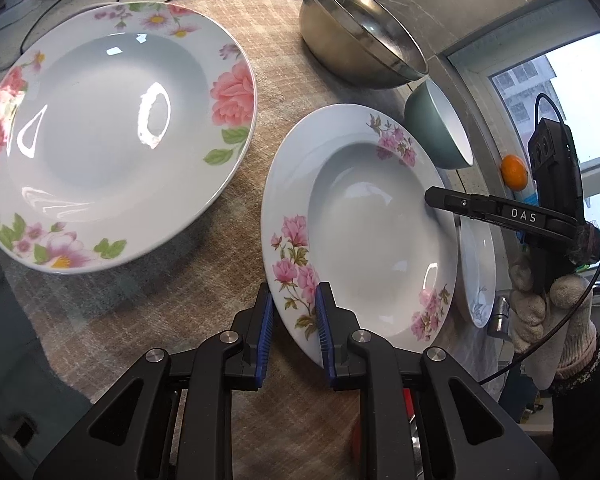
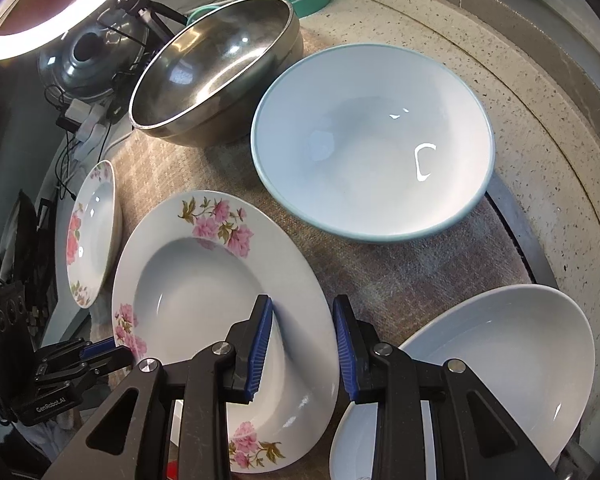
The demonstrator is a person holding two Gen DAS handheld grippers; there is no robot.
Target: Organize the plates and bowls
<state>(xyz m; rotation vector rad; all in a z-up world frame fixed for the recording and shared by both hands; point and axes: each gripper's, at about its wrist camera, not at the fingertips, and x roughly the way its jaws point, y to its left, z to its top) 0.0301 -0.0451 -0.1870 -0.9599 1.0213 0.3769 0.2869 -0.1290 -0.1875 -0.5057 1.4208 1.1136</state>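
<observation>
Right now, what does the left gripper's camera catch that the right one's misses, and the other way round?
Only the left view shows the orange fruit and the gloved hand. Only the right view shows the glowing ring light and the kettle. Both share the small pink-flowered plate, straddled at opposite rims by the left gripper and right gripper, plus the steel bowl.

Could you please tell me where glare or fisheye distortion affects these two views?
Left wrist view: bright reflections on the large floral plate, the window blown out, edges curved. Right wrist view: ring light overexposed top left, a small highlight in the teal-rimmed bowl, counter edge bowed.
</observation>
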